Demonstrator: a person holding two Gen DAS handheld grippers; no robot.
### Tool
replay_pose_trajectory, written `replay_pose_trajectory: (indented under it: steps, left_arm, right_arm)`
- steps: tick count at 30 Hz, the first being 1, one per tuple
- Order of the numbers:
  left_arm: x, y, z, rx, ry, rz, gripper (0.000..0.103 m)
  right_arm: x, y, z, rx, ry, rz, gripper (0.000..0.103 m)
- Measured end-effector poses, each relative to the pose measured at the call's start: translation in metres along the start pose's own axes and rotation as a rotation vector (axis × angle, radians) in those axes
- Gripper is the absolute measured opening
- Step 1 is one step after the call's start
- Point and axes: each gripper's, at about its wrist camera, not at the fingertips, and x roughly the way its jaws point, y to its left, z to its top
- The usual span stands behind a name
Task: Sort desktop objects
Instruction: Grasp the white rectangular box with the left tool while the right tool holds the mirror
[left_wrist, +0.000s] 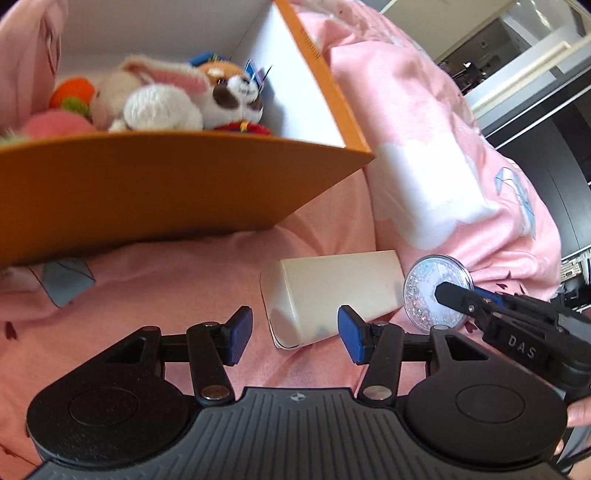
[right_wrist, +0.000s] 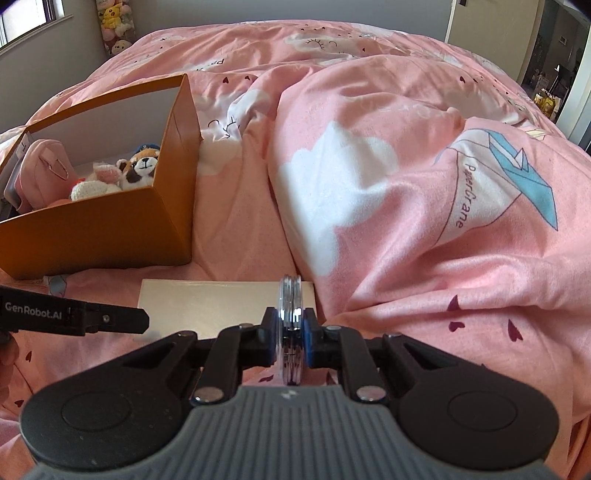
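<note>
A flat white box (left_wrist: 332, 291) lies on the pink bedcover (left_wrist: 147, 288), also seen in the right wrist view (right_wrist: 207, 306). My left gripper (left_wrist: 295, 332) hovers over its near end with the blue pads wide apart and touching nothing. My right gripper (right_wrist: 290, 339) is shut on a round clear disc with glitter inside (right_wrist: 290, 317), held edge-on just right of the white box. From the left wrist view the disc (left_wrist: 424, 295) shows its face. An orange box (left_wrist: 147, 184) with white inner walls holds plush toys (left_wrist: 166, 99).
The orange box (right_wrist: 110, 221) stands at the left with a pink pouch (right_wrist: 40, 166) inside. A thick fold of the duvet (right_wrist: 369, 184) rises to the right of the white box. Plush toys (right_wrist: 114, 22) sit by the far wall.
</note>
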Motion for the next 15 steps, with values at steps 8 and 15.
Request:
replay_pose_trajectory:
  steps: [8, 15]
  left_arm:
    - [0.022, 0.004, 0.005, -0.032, 0.035, 0.004, 0.066]
    - [0.035, 0.001, 0.010, -0.022, 0.055, -0.012, 0.075]
  right_arm:
    - [0.010, -0.005, -0.001, 0.006, 0.012, 0.014, 0.015]
    - [0.017, -0.009, 0.000, 0.024, 0.024, 0.023, 0.015]
